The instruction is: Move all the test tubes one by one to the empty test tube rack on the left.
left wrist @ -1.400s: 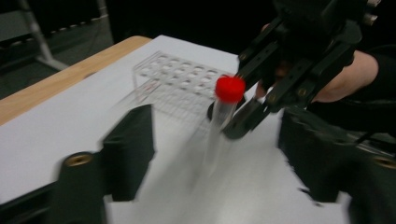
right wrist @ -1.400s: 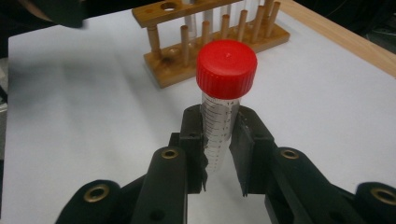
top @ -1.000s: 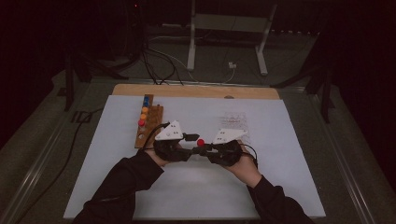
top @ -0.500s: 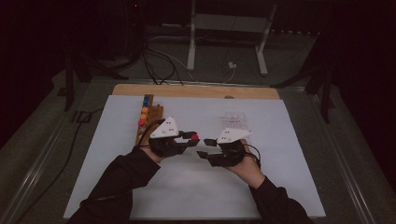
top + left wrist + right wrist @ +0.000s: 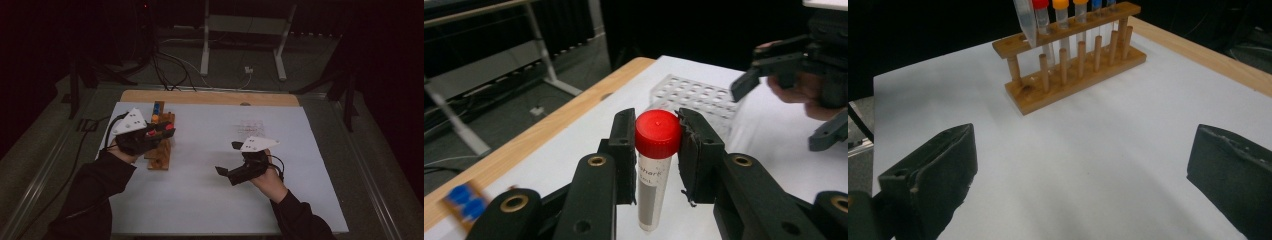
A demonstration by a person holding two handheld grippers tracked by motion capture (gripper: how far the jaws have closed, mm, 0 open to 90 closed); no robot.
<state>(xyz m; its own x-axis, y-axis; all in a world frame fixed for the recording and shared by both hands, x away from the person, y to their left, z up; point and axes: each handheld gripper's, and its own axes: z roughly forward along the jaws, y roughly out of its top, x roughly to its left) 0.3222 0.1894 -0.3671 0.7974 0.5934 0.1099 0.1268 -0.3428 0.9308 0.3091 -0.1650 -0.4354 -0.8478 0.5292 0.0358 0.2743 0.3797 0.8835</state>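
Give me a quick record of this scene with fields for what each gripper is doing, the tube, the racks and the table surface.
left gripper: shut on the red-capped tube, held over the wooden rack
red-capped tube: upright between the fingers, clamped at the cap, label on its side
right gripper: open, nothing between its fingers; jaws have just been opening
wooden rack: on the white sheet, holds tubes with red, orange and blue caps
clear plastic rack: on the sheet, no tubes visible in it
white sheet: covers the table; wooden edge at the far side
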